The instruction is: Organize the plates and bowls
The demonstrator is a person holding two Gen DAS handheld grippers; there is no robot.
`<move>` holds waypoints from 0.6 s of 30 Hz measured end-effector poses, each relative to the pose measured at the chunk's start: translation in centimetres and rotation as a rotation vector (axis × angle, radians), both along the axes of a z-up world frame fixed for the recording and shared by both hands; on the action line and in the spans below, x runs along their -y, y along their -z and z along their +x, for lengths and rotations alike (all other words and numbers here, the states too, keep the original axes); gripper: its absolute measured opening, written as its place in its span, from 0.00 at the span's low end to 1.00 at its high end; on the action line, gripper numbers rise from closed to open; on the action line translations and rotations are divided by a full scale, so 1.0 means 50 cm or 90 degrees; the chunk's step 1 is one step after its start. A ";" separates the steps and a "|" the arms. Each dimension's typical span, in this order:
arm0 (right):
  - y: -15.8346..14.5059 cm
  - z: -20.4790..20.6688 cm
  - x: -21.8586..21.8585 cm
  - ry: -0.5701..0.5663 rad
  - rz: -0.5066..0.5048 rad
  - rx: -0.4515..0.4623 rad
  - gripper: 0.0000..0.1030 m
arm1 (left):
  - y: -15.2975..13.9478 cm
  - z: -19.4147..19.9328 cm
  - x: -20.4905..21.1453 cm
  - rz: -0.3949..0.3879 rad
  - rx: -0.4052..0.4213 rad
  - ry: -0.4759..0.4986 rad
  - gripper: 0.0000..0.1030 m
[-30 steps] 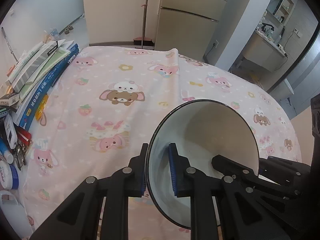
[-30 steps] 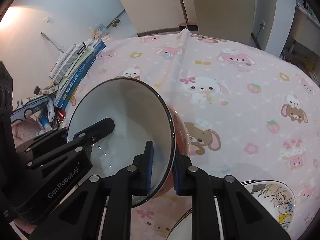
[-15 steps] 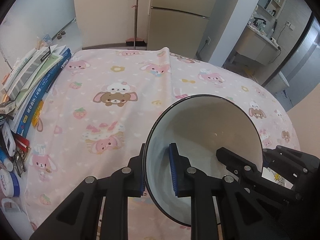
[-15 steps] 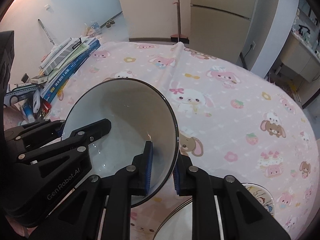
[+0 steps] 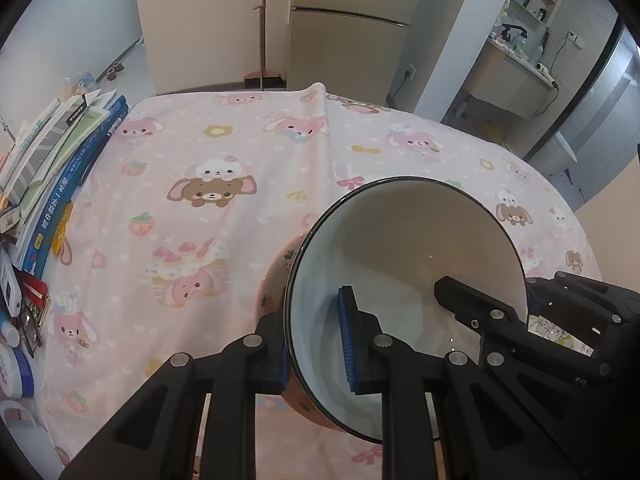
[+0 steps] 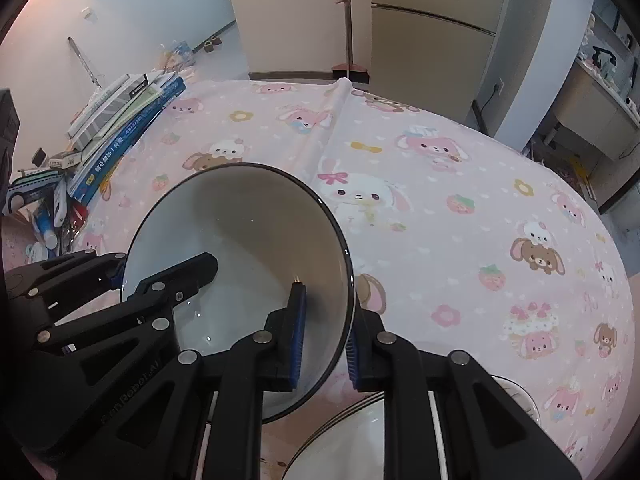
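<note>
A white bowl (image 5: 400,256) with a black rim and a pink printed outside hangs tilted over the pink tablecloth (image 5: 224,248), held from both sides. My left gripper (image 5: 316,348) is shut on its left wall, one blue pad inside and one outside. In the right wrist view the same bowl (image 6: 248,248) has my right gripper (image 6: 325,346) shut on its right wall. Each gripper shows in the other's view: the right gripper (image 5: 500,320) and the left gripper (image 6: 160,292).
White plates (image 6: 340,440) lie stacked just below the bowl, near the front edge. A cartoon-printed plate (image 5: 548,330) sits to the right. Books (image 5: 60,152) and small items line the table's left edge. A cabinet and a broom stand beyond the table.
Both grippers keep their grip on the bowl. The right gripper has tilted, so more of the far table and room shows. The bowl's pink outside now shows at the left gripper.
</note>
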State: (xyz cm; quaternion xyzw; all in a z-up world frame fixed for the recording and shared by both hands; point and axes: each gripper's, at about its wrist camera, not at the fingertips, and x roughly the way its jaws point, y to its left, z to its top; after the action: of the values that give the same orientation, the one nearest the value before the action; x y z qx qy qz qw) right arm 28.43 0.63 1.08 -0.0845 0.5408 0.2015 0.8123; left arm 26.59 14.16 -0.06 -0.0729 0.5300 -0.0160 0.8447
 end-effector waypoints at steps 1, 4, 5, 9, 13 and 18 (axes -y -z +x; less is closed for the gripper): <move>0.003 0.001 0.000 0.000 0.004 -0.003 0.16 | 0.002 0.001 -0.002 0.002 -0.002 -0.002 0.19; 0.013 0.004 -0.003 -0.010 0.016 -0.008 0.15 | 0.003 0.000 -0.002 0.023 0.002 -0.006 0.20; 0.016 0.005 -0.002 -0.009 0.018 -0.008 0.15 | 0.001 -0.001 0.002 0.034 0.003 -0.003 0.20; 0.018 0.017 0.013 0.003 0.054 -0.023 0.12 | 0.003 -0.013 0.009 0.056 0.013 0.012 0.20; 0.019 0.020 0.017 0.003 0.068 -0.026 0.12 | 0.002 -0.038 -0.002 0.041 0.044 0.015 0.20; 0.019 0.020 0.015 0.000 0.064 -0.025 0.11 | -0.003 -0.048 -0.009 0.017 0.052 0.007 0.20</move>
State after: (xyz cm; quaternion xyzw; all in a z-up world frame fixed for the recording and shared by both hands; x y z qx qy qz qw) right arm 29.43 -0.12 0.12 -0.0399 0.5460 0.2299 0.8047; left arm 24.21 14.63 0.10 -0.0580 0.4954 -0.0169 0.8665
